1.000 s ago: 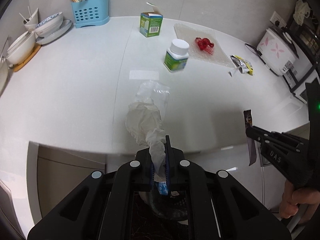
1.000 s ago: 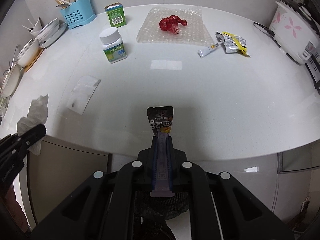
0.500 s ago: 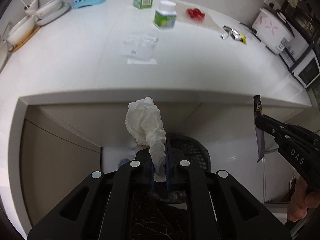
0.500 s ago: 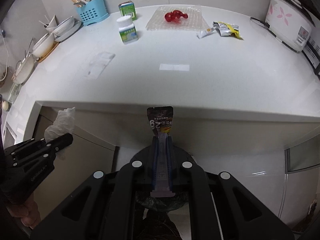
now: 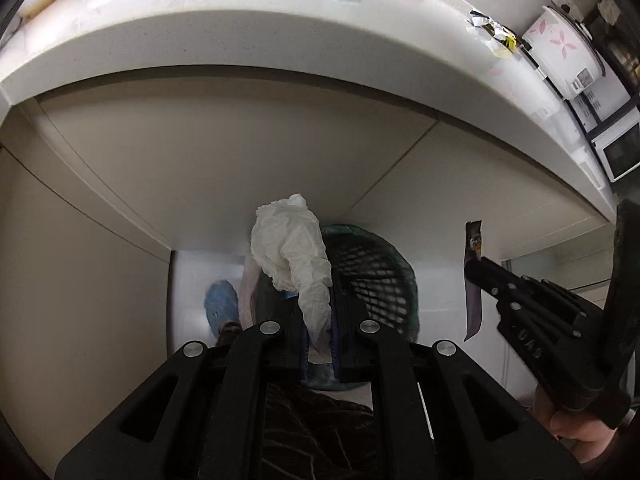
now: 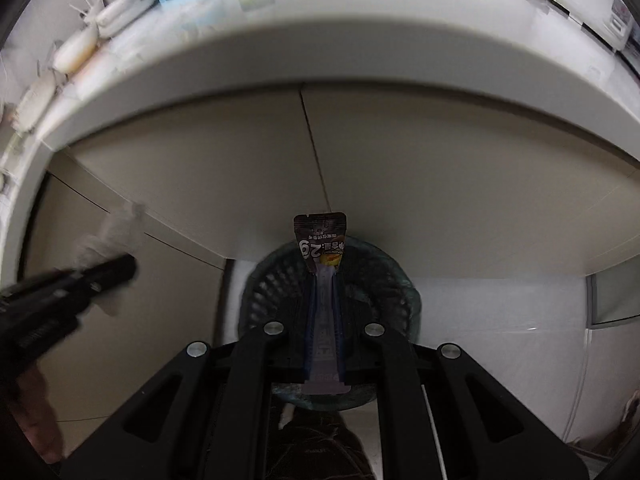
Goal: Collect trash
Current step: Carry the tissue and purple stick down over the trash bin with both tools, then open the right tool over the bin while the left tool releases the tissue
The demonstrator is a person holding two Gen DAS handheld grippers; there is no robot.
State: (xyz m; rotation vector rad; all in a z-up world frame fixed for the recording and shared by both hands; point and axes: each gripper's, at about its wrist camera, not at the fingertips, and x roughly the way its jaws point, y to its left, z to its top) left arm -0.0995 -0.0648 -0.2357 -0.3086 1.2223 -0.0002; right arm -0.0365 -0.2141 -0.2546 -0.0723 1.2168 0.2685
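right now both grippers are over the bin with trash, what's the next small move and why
Probably open the right gripper: it is shut on the dark snack wrapper, which hangs directly above the mesh waste bin. The left gripper, clamping the crumpled tissue, sits nearer the rim.

The waste basket [image 6: 400,292] is half hidden behind the gripper frame. The left gripper [image 6: 120,268] and its crumpled tissue [image 6: 116,228] are smeared with blur. Dishes [image 6: 76,46] along the counter's left edge are blurred too.

Open air sits right above the mesh bin [image 6: 404,300] on the floor, its mouth unblocked. The desk [image 5: 256,28] edge overhangs up top and the cabinet fronts [image 6: 440,184] close off the far side. Both tools hang side by side, apart, with clear space between them.
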